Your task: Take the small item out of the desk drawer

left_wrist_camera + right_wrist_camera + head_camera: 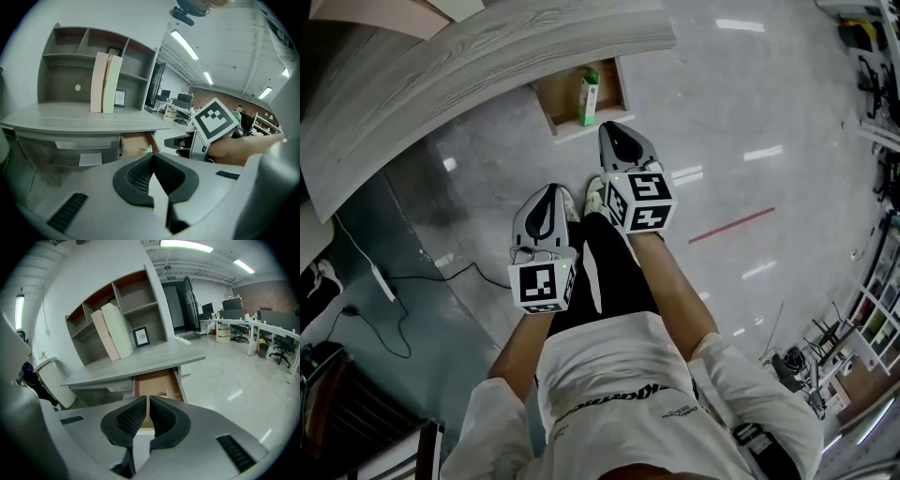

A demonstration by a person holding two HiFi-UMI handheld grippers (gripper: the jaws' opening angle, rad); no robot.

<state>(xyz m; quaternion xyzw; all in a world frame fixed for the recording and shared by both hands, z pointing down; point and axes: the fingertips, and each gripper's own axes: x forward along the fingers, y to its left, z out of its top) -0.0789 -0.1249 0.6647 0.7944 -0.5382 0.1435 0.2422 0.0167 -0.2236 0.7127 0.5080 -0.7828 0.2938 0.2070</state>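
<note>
The wooden desk drawer (567, 98) stands pulled out from under the grey desk (478, 66). Inside it lies a small green-and-white item (590, 97), also visible as a sliver in the left gripper view (149, 149) and as a small pale shape in the right gripper view (164, 393). My right gripper (612, 127) is shut and empty, its tip just short of the drawer's front edge. In its own view the right gripper (147, 400) points at the drawer (157, 383). My left gripper (548, 191) hangs lower and to the left, shut and empty (152, 157).
A shelf unit with upright books (108, 82) stands on the desk. On the floor to the left lie a power strip and cables (384, 281). A dark chair (337, 403) is at lower left. Racks (872, 309) line the right side.
</note>
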